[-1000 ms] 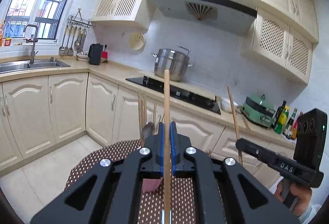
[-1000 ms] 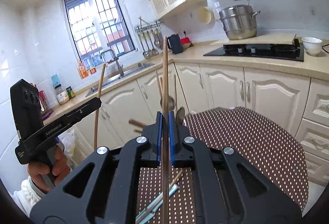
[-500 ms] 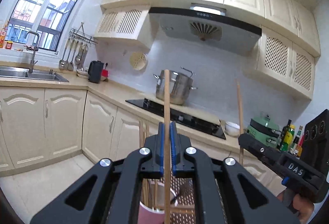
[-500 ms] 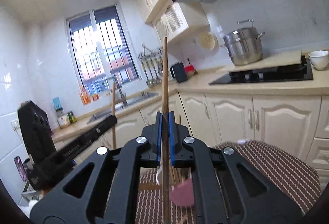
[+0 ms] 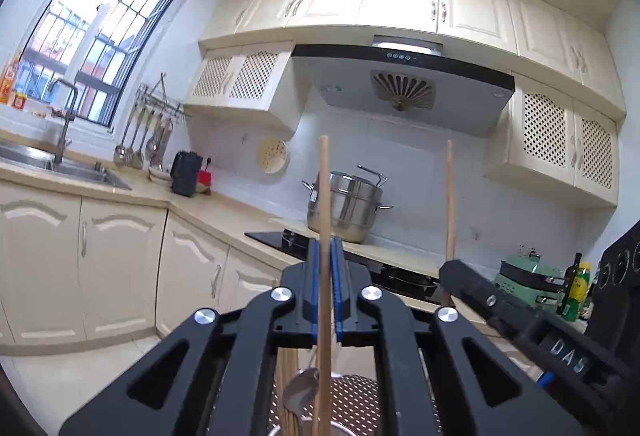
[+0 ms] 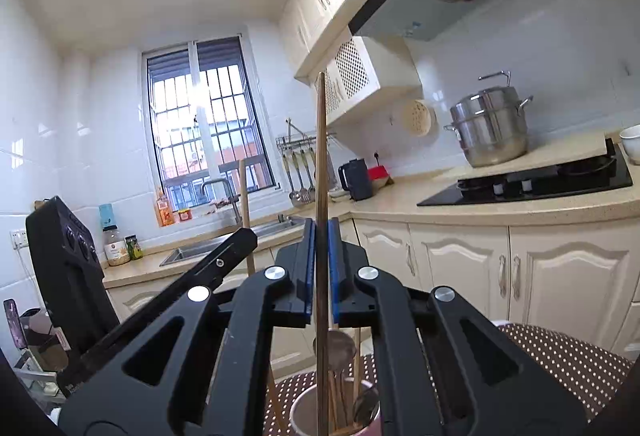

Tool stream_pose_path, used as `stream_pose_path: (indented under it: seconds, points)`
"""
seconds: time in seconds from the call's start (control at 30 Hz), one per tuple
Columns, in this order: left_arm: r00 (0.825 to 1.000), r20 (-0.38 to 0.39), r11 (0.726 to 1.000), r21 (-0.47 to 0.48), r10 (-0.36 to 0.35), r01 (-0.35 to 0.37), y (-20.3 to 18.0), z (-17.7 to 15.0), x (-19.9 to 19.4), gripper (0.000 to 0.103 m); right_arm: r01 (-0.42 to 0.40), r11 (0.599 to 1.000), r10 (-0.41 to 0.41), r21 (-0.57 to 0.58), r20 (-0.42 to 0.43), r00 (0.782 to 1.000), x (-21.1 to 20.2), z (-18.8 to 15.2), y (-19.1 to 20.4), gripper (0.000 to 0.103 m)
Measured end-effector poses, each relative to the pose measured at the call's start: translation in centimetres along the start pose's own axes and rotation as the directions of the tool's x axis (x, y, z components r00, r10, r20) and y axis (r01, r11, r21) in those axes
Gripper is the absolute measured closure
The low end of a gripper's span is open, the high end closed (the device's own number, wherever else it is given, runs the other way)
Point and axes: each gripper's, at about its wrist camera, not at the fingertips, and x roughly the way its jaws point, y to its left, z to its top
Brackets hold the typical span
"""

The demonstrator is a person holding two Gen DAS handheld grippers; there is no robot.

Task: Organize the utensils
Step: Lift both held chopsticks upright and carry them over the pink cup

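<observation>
You hold two hand-held grippers, each clamped narrow on one upright chopstick. In the left wrist view your left hand-held gripper (image 5: 325,260) pinches a pale chopstick (image 5: 324,195) at frame centre, and your right hand-held gripper (image 5: 452,272) comes in from the lower right with a second chopstick (image 5: 449,195). The right wrist view reverses this: your right one sits at centre on a darker chopstick, your left one at lower left.

Only the right wrist view shows the pink cup (image 6: 300,412) plainly, at the bottom centre on the dotted table (image 6: 560,356), holding several chopsticks and two spoons (image 6: 340,348); the gripped stick reaches down into it. The left wrist view shows only a rim sliver there, with one spoon and a few sticks below the jaws.
</observation>
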Motion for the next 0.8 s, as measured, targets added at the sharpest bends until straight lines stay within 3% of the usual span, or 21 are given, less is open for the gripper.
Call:
stream_pose_path:
  seconds: [0.2, 0.47, 0.73, 0.77, 0.8]
  points:
    - [1.000, 0.022, 1.000, 0.012, 0.003, -0.003, 0.7, -1.3, 1.0, 0.097, 0.003, 1.000, -0.003, 0.005, 0.052, 0.999, 0.9, 0.2, -1.1, 0.096]
    - [1.000, -0.008, 0.999, 0.037, -0.008, 0.009, 1.3, -3.5, 1.6, 0.097, -0.006, 1.000, 0.006, -0.002, 0.043, 0.999, 2.5, -1.0, -1.5, 0.096]
    - [0.995, -0.091, 0.998, 0.024, -0.047, 0.050, 1.5, -5.0, 1.9, 0.096, 0.012, 0.999, -0.011, -0.030, 0.023, 1.000, 3.0, -2.1, -1.5, 0.096]
    - [0.994, -0.099, 0.999, 0.022, -0.045, 0.047, 1.5, -5.1, 2.0, 0.095, 0.014, 0.999, -0.014, -0.032, 0.021, 1.000, 3.0, -2.2, -1.5, 0.096]
    - [0.994, -0.104, 0.999, 0.019, -0.041, 0.043, 1.5, -5.1, 2.1, 0.085, 0.017, 0.999, -0.017, -0.035, 0.020, 1.000, 3.0, -2.3, -1.5, 0.096]
